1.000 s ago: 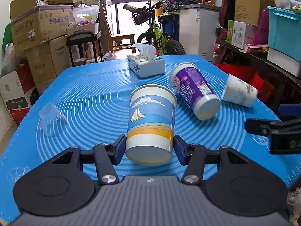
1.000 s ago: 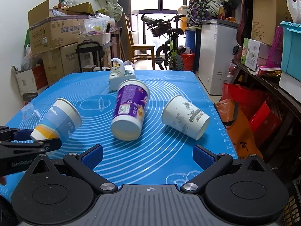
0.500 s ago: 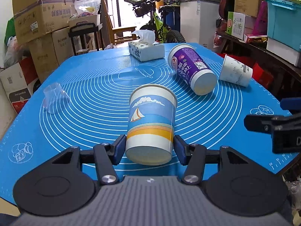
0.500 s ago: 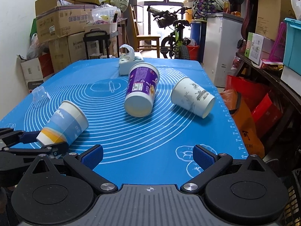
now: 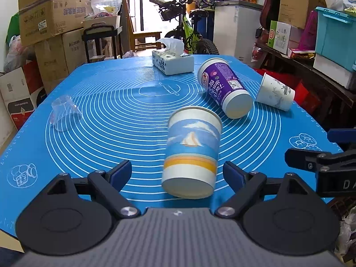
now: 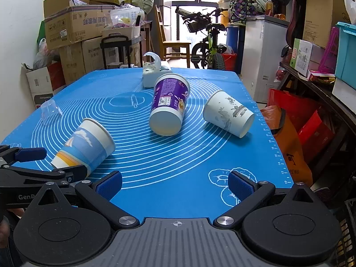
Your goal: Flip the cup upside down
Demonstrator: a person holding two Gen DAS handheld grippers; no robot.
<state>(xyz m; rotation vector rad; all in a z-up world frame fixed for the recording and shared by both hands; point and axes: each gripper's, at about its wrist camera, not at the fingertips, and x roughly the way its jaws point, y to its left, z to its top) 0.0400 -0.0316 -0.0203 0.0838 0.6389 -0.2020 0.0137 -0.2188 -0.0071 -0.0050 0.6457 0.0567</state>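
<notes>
A paper cup with a sailboat picture [image 5: 192, 151] lies on its side on the blue mat [image 5: 124, 115], base toward me, between the spread fingers of my left gripper [image 5: 181, 172], which is open and not touching it. It also shows in the right wrist view [image 6: 85, 146], at the left beside the left gripper's fingers [image 6: 31, 153]. A purple cup [image 5: 224, 89] and a white cup [image 5: 276, 92] lie on their sides farther right. My right gripper [image 6: 174, 182] is open and empty over the mat's near edge.
A clear plastic cup [image 5: 64, 113] lies at the mat's left. A tissue box [image 5: 172, 62] stands at the far side. Cardboard boxes [image 5: 49, 15], a bicycle [image 5: 191, 33] and shelves with bins [image 5: 333, 37] surround the table.
My left gripper has opened and let go of the sailboat cup, which now lies tilted on the mat between the fingers. The right gripper has stayed open.
</notes>
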